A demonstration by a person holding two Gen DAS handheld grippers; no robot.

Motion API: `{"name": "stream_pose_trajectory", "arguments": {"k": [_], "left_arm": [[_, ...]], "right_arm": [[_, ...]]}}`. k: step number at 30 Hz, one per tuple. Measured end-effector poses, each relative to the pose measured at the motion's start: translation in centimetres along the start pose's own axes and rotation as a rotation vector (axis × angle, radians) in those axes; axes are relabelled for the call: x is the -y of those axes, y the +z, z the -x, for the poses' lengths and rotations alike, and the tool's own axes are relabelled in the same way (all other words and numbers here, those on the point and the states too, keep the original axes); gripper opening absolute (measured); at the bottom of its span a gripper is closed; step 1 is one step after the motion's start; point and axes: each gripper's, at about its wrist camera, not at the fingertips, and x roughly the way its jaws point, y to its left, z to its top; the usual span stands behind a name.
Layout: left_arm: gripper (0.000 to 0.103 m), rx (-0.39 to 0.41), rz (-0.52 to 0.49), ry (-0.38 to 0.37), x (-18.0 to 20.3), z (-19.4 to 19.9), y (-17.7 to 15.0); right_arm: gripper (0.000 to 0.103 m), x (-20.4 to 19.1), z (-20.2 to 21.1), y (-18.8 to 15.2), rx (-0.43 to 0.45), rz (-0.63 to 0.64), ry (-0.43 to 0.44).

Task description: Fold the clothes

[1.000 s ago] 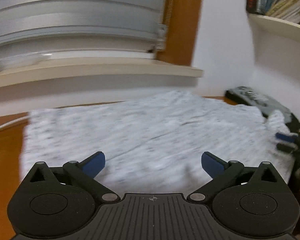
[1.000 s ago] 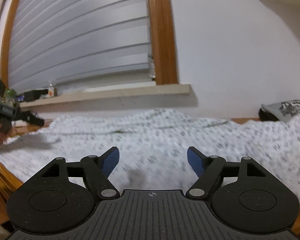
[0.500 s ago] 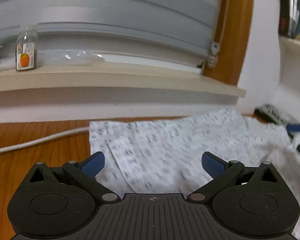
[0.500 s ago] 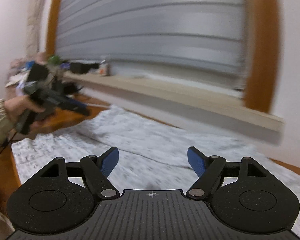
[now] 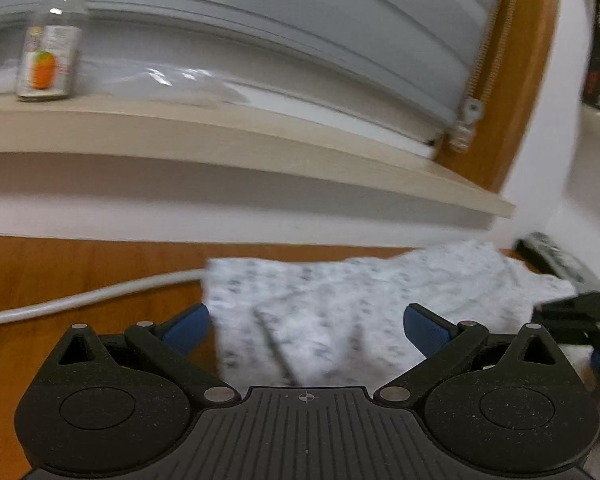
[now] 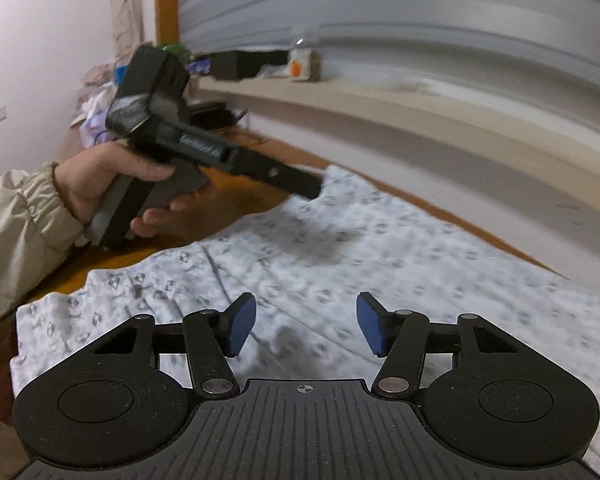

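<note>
A white garment with a small grey print [image 5: 352, 300] [image 6: 380, 264] lies spread on the wooden table [image 5: 80, 268]. My left gripper [image 5: 306, 326] hangs open over the garment's left edge, nothing between its blue pads. In the right wrist view a hand holds that left gripper [image 6: 316, 188] above the cloth's far corner. My right gripper [image 6: 306, 326] hovers over the middle of the garment; its jaws are closing, and nothing is between them. The right gripper's black body [image 5: 576, 312] shows at the left view's right edge.
A beige window sill [image 5: 220, 136] runs along the wall above the table, with a small jar with an orange label [image 5: 48, 64] on it. A white cable [image 5: 80, 300] crosses the table left of the garment. Dark objects [image 5: 552, 256] lie at the far right corner.
Both views have swung left: the left gripper now sits at the garment's left edge, and the right gripper has turned toward the left hand. The right jaws have narrowed.
</note>
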Motion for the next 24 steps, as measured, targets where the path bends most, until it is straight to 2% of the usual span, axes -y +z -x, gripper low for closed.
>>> {"name": "stream_pose_trajectory", "arguments": {"k": [6, 9, 10, 11, 12, 17, 20, 24], "left_arm": [[0.103, 0.061, 0.090, 0.074, -1.8, 0.8, 0.2], [0.103, 0.086, 0.122, 0.099, -2.4, 1.3, 0.2], [0.103, 0.095, 0.132, 0.105, -2.6, 1.4, 0.1], [0.103, 0.104, 0.142, 0.111, -2.8, 1.6, 0.1], [0.103, 0.113, 0.151, 0.118, -3.0, 1.8, 0.1], [0.103, 0.119, 0.175, 0.142, -3.7, 2.0, 0.2], [0.103, 0.100, 0.176, 0.133, -3.7, 1.7, 0.2], [0.103, 0.080, 0.180, 0.114, -3.6, 1.4, 0.2]], "right_arm": [[0.054, -1.5, -2.9, 1.2, -0.038, 0.016, 0.049], [0.048, -1.5, -3.8, 1.3, -0.052, 0.014, 0.064], [0.039, -1.4, -3.8, 1.3, -0.049, 0.012, 0.066], [0.015, -1.0, -3.7, 1.4, -0.045, -0.007, 0.081], [0.002, -0.6, -3.5, 1.5, -0.039, -0.030, 0.095], [0.002, 1.3, -0.3, 1.7, 0.043, -0.061, 0.022], [0.002, 3.5, 3.7, 2.1, 0.108, -0.080, -0.059], [0.001, 7.2, 10.3, 2.0, 0.165, -0.093, -0.213]]}}
